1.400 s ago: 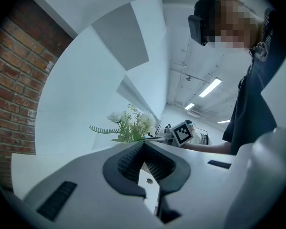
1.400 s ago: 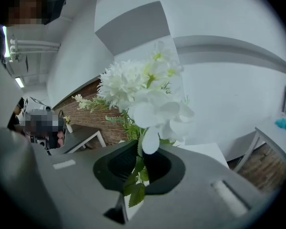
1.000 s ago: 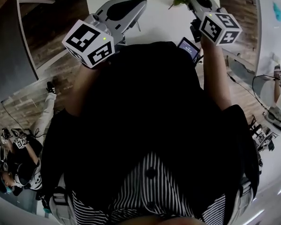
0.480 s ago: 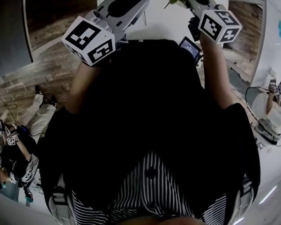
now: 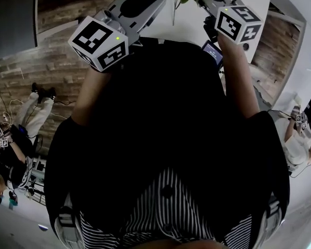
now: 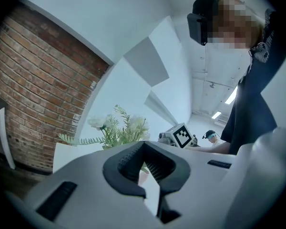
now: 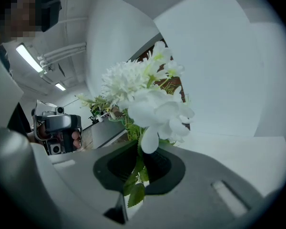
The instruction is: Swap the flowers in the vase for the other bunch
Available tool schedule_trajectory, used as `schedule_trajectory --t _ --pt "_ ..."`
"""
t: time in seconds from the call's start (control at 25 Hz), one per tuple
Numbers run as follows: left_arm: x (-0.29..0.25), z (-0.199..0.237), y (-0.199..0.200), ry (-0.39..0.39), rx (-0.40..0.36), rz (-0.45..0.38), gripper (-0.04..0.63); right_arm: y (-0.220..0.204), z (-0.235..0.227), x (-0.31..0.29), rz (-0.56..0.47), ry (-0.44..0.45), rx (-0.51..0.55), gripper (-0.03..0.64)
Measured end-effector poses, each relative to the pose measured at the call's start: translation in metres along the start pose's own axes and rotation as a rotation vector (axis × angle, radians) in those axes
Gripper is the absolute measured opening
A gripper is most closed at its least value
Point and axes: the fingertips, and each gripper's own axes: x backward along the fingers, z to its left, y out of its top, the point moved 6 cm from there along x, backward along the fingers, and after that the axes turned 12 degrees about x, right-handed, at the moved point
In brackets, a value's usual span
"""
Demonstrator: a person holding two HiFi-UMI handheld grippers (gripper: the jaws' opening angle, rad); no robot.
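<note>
A steep downward look is taken from the head; each gripper view is aimed closely along its jaws; the tabletop is shared.

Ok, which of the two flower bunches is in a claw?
The bunch whose stems are pinched in the right claw; the other bunch stands apart, beyond the left claw, touched by neither.

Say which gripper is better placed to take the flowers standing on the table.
Left, probably. The left gripper is empty and faces the standing flowers; the right gripper is shut on a white flower bunch.
</note>
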Motion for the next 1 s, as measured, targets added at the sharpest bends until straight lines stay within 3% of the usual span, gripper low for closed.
schedule_trajectory --t 0.24,0.4,1.0 --pt "0.036 0.008 0.002 0.073 0.023 -0.047 0.006 -0.005 0.021 -0.041 0.076 0.147 0.008 0.034" --pt "0.040 0.014 -0.006 0.109 0.050 -0.067 0.006 -0.013 0.015 -0.055 0.106 0.200 0.002 0.034" --pt "0.060 0.018 -0.022 0.216 0.108 -0.106 0.006 -0.072 0.009 -0.115 0.273 0.233 -0.060 0.034"
